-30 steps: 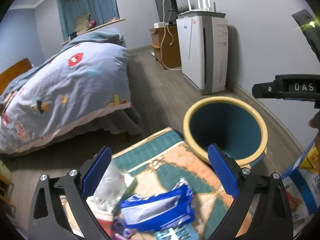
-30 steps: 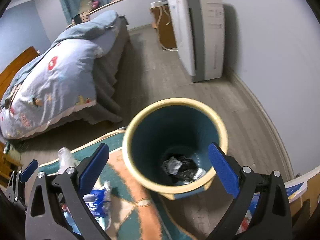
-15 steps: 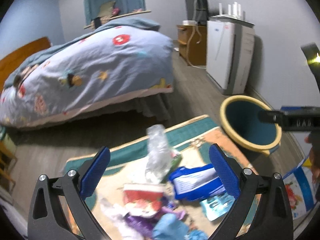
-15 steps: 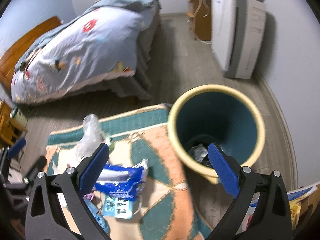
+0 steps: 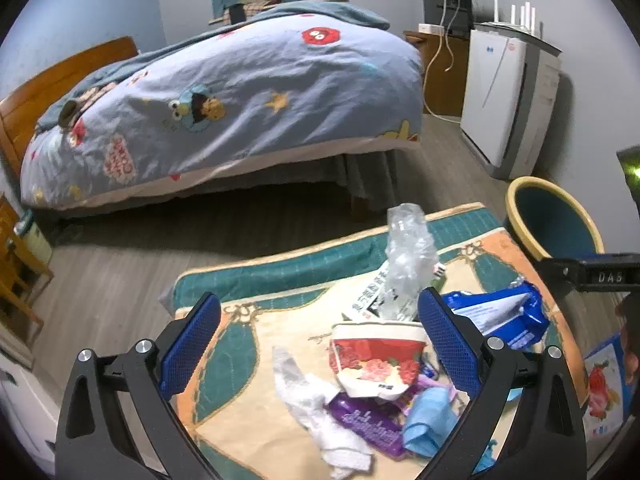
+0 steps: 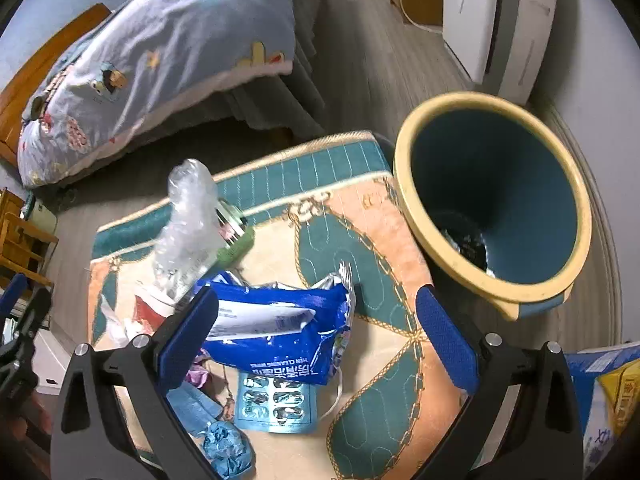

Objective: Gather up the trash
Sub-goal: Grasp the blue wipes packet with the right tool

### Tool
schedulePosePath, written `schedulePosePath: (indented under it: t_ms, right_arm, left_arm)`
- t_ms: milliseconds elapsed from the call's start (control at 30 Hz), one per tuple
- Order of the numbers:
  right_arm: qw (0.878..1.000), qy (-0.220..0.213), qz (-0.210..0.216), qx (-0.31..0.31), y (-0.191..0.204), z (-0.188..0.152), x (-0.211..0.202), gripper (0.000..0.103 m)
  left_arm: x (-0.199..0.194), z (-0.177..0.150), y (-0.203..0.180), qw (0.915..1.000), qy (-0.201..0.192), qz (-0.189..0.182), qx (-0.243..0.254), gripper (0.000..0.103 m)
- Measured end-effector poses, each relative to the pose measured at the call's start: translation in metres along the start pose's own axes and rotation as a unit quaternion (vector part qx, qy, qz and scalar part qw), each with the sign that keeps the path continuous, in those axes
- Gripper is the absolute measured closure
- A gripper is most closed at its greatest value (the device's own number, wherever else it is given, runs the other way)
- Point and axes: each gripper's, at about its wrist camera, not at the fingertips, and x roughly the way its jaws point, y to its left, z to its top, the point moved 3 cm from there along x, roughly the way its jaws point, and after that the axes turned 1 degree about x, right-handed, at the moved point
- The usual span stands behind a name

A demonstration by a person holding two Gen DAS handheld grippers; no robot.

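Note:
Trash lies in a pile on a patterned rug (image 5: 248, 360): a red-and-white paper cup (image 5: 376, 356), a crushed clear plastic bottle (image 5: 408, 264), a blue wipes pack (image 6: 280, 328), a white tissue (image 5: 312, 400), a purple wrapper (image 5: 368, 420), a blue glove (image 5: 428, 420) and a blister pack (image 6: 276, 400). A blue bin with a yellow rim (image 6: 496, 200) stands at the rug's right edge, with dark trash at its bottom. My left gripper (image 5: 316, 344) is open above the pile, empty. My right gripper (image 6: 316, 344) is open above the wipes pack, empty.
A bed with a blue cartoon duvet (image 5: 224, 96) stands beyond the rug. A white appliance (image 5: 508, 96) and a wooden cabinet (image 5: 440, 76) line the right wall. Wooden furniture (image 5: 16, 264) is at the left. A printed carton (image 6: 604, 396) lies at the right.
Both grippers have swung left from the bin toward the trash pile. The right gripper no longer hovers over the bin. Both stay open and empty.

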Motion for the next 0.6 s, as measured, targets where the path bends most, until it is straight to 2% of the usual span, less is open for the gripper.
schedulePosePath:
  t_ms: [267,300,333,433,500,600]
  right_arm:
    - [0.998,0.036,0.008,0.048,-0.016,-0.012,0.022,0.006]
    - [0.998,0.042,0.007,0.053,-0.017,-0.014,0.025,0.011]
    - [0.997,0.047,0.005,0.056,-0.018,-0.016,0.027,0.020]
    - [0.994,0.079,0.020,0.067,-0.017,-0.027,0.036,0.032]
    - [0.992,0.099,0.035,0.065,-0.011,-0.035,0.041,0.038]
    - [0.992,0.114,0.030,0.050,-0.005,-0.039,0.047,0.038]
  left_arm:
    - [0.014,-0.003,0.007,0.9998,0.014,-0.004,-0.013,0.005]
    - [0.016,-0.004,0.006,0.9997,0.018,-0.005,-0.013,0.005]
    - [0.019,-0.004,0.005,0.9997,0.021,-0.004,-0.011,0.005]
    - [0.024,-0.008,0.005,0.9995,0.030,0.001,-0.003,0.005]
    - [0.028,-0.010,0.006,0.9993,0.037,0.000,-0.002,0.005]
    - [0.033,-0.015,0.009,0.9988,0.050,0.002,-0.004,0.005]
